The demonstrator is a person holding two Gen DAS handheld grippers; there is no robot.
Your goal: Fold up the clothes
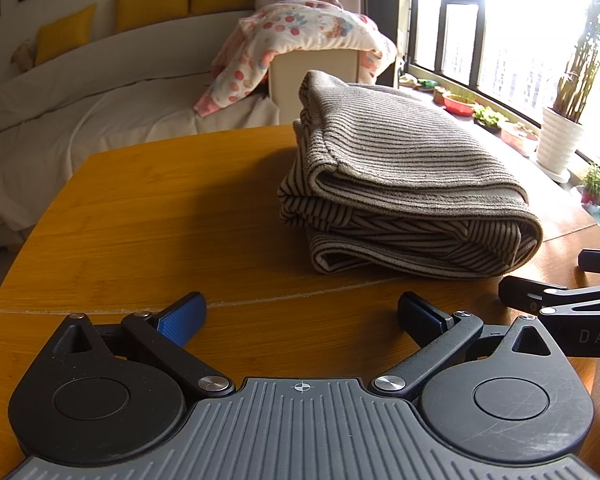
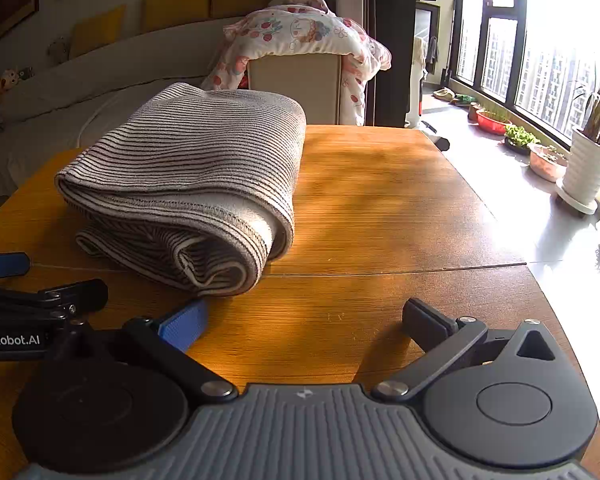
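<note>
A grey striped garment lies folded in a thick bundle on the wooden table. It also shows in the right wrist view, left of centre. My left gripper is open and empty, low over the table, short of the bundle's near edge. My right gripper is open and empty, just in front of the bundle's right corner. The right gripper's fingers show at the right edge of the left wrist view. The left gripper's fingers show at the left edge of the right wrist view.
A white sofa with yellow cushions stands behind the table. A floral quilt hangs over a box. Potted plants line the window ledge on the right. The table has a seam across it.
</note>
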